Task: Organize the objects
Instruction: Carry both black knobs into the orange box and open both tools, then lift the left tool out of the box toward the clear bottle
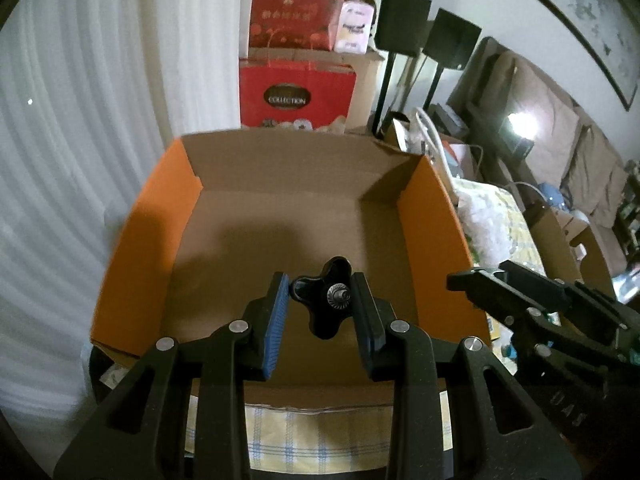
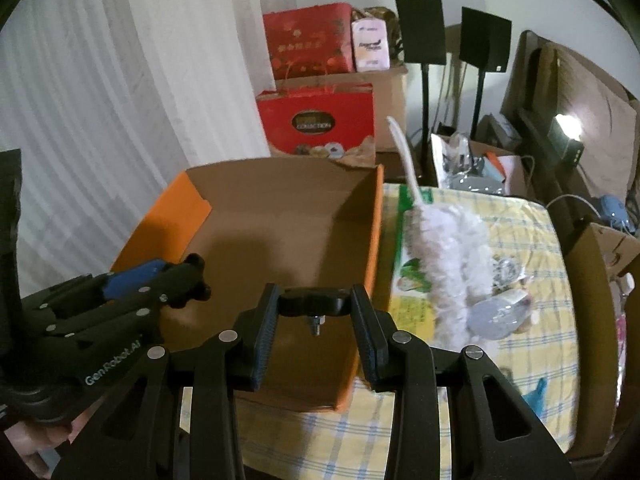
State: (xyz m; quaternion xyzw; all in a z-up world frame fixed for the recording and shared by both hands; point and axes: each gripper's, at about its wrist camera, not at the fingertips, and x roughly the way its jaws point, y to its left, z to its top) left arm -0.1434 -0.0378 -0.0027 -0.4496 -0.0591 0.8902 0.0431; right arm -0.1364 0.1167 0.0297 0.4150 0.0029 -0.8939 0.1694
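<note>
An open cardboard box with orange flaps sits on the checkered tablecloth; it also shows in the right wrist view. My left gripper is shut on a black lobed knob with a nut, held above the box floor. My right gripper is shut on a second black knob with a bolt, held edge-on over the box's front right part. The right gripper shows at the right of the left wrist view, the left gripper at the left of the right wrist view.
A white fluffy duster lies on a green packet right of the box, with small clear items beside it. Red gift bags, cartons and black speaker stands stand behind. A white curtain hangs at left.
</note>
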